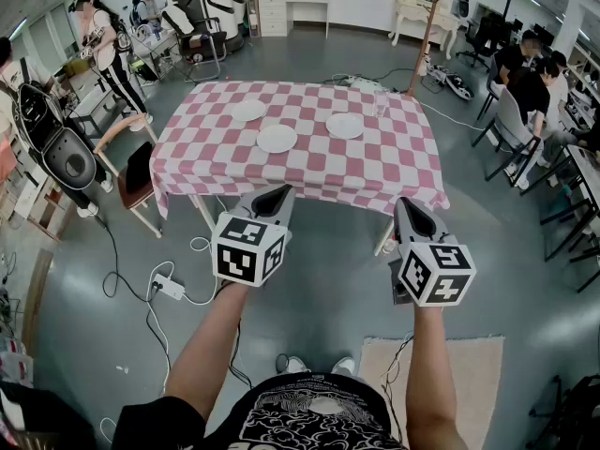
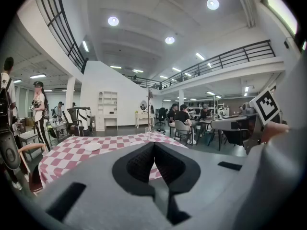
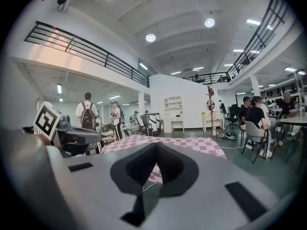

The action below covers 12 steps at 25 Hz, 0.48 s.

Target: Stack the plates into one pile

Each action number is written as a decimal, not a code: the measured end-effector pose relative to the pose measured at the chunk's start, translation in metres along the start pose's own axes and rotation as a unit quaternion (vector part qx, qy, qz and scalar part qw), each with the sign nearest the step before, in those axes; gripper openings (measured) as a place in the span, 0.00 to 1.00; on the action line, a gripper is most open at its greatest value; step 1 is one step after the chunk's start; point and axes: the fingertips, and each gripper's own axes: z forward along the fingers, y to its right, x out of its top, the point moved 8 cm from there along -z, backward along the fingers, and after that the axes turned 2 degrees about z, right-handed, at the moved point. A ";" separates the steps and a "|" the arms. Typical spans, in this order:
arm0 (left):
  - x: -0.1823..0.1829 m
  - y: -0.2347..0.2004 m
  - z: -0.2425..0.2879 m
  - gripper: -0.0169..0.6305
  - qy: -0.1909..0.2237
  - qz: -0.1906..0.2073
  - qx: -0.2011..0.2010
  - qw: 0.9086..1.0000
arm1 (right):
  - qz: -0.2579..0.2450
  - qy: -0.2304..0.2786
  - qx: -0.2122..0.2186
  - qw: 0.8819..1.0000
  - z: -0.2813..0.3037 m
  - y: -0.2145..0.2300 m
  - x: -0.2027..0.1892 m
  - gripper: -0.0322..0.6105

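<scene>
chair [image 1: 132, 174]: wooden, dark seat, just off the table's left edge
left forearm [image 1: 212, 343]: bare, reaches up and forward from bottom centre-left, wrist straight, hand hidden behind the cube
left gripper [image 1: 279, 195]: held in the air short of the table's near edge, over the floor; tips aimed at the table, roughly level, a little nose-down; jaws closed tip to tip, nothing between them
left marker cube [image 1: 248, 249]: black-and-white square patterns on each visible face, no letters
table [image 1: 187, 172]: pink-and-white checked tablecloth [image 1: 309, 172] hangs over every edge
left plate [image 1: 247, 111]: white, empty, left of centre, toward the far edge
middle plate [image 1: 277, 138]: white, empty, near the table's centre, a bit left; apart from the other two
right plate [image 1: 344, 126]: white, empty, right of centre; apart from the others, nothing stacked
glass [image 1: 380, 103]: clear, upright, toward the far right corner
T-shirt [image 1: 314, 412]: black, white print, too distorted to read
right gripper [image 1: 404, 204]: off the near right corner, over the floor; same heading as the left one; jaws pressed together, empty
right marker cube [image 1: 434, 273]: black-and-white squares, no readable text
right forearm [image 1: 437, 382]: bare, runs almost straight up from the bottom edge
rug [image 1: 469, 382]: beige, on the floor under the right forearm
</scene>
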 end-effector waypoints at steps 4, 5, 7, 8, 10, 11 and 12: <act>-0.007 -0.001 0.002 0.03 -0.005 0.001 -0.005 1.000 | -0.001 -0.006 -0.002 1.000 0.002 -0.004 -0.006 0.06; -0.009 -0.001 0.002 0.04 -0.005 0.000 -0.006 1.000 | -0.001 -0.009 -0.002 1.000 0.003 -0.005 -0.007 0.06; -0.010 -0.003 0.003 0.06 -0.005 -0.004 -0.011 1.000 | -0.001 -0.012 -0.002 1.000 0.004 -0.007 -0.008 0.06; -0.010 -0.004 0.004 0.07 -0.005 -0.006 -0.013 1.000 | 0.000 -0.013 -0.002 1.000 0.005 -0.007 -0.008 0.07; -0.011 -0.006 0.006 0.08 -0.005 -0.008 -0.016 1.000 | 0.002 -0.014 0.000 1.000 0.006 -0.008 -0.007 0.10; -0.012 -0.007 0.007 0.08 -0.005 -0.009 -0.016 1.000 | 0.002 -0.014 0.000 1.000 0.007 -0.008 -0.007 0.11; -0.012 -0.008 0.008 0.09 -0.005 -0.010 -0.017 1.000 | 0.002 -0.015 0.000 1.000 0.007 -0.008 -0.008 0.12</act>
